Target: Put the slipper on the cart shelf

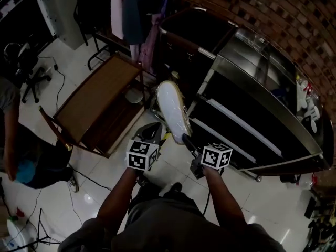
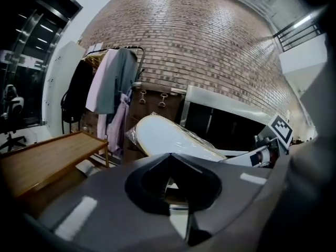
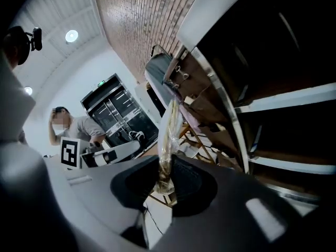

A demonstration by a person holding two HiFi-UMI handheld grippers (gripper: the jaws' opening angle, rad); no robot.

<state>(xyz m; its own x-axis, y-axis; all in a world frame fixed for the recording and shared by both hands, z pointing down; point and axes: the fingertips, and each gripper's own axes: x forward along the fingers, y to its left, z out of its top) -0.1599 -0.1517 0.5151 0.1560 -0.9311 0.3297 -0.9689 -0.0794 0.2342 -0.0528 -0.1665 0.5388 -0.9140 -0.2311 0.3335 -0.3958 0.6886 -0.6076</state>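
A white slipper wrapped in clear plastic hangs in the air with its sole up, in front of the black cart. My right gripper is shut on the slipper's near end. In the right gripper view the slipper stands edge-on, rising from between the jaws, with the cart's shelves close at the right. My left gripper is just left of the slipper and apart from it. Its jaws are shut with nothing in them, and the slipper and the cart lie ahead of them.
A low wooden table stands left of the cart. A clothes rack with hanging garments is behind it by the brick wall. A person stands at the far left near an office chair. Cables run over the white tiled floor.
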